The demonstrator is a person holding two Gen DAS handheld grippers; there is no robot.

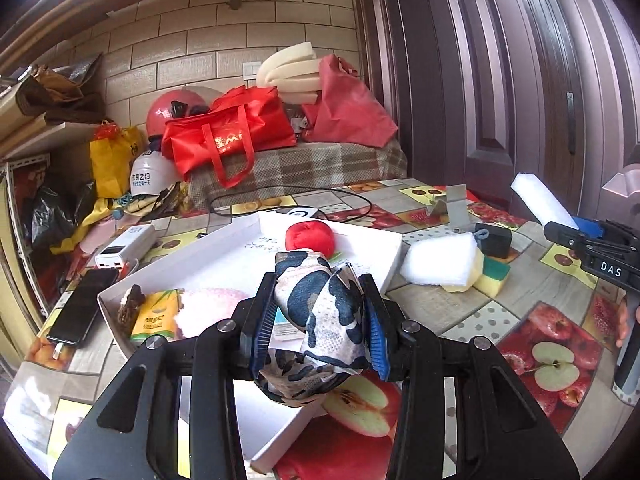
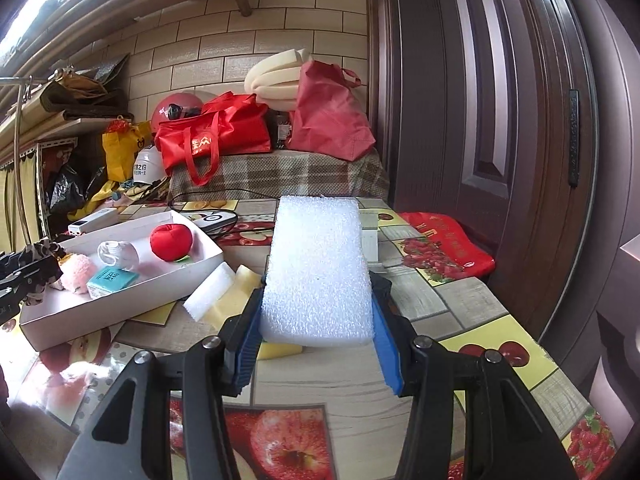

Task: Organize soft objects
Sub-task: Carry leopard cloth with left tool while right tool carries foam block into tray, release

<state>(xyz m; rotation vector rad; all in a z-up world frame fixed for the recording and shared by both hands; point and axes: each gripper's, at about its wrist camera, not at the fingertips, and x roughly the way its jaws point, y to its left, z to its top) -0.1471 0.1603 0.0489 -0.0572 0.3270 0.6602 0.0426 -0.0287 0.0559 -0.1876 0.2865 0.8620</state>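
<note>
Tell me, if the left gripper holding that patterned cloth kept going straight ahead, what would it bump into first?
Probably the red plush ball lying in the white tray, straight beyond the left gripper and its patterned cloth. Depth is hard to judge, so it might pass above it.

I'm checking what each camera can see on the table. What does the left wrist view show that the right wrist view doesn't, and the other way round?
Only the left wrist view shows the black phone beside the tray, the green-and-yellow sponge, and the patterned cloth clamped in the left gripper.

Only the right wrist view shows the clear bottle and teal box in the tray, and the red bag by the door.

Both show the white tray, red ball, pink puff, and the white foam block held in the right gripper.
</note>
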